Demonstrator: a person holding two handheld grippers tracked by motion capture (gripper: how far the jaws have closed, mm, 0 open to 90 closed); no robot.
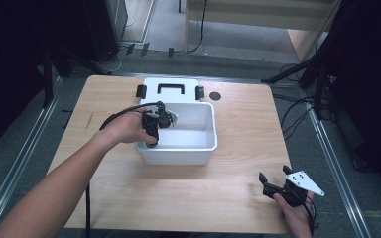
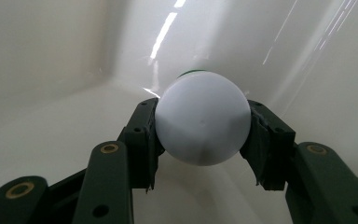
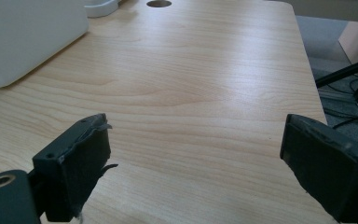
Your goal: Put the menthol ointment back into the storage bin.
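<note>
Item: white ball [image 2: 203,119], pinched by our left gripper [image 2: 203,135] inside the bin [image 1: 206,151] for depositing; right gripper [image 3: 196,163] spread, idle near the table's [image 3: 205,79] right front corner.

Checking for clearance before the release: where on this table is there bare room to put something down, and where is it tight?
Bare wood runs between the white bin and the right tool, and along the table's right side. The strip left of the bin is free too. It is tight in the bin's left corner, where the left tool grips a white ball.
</note>
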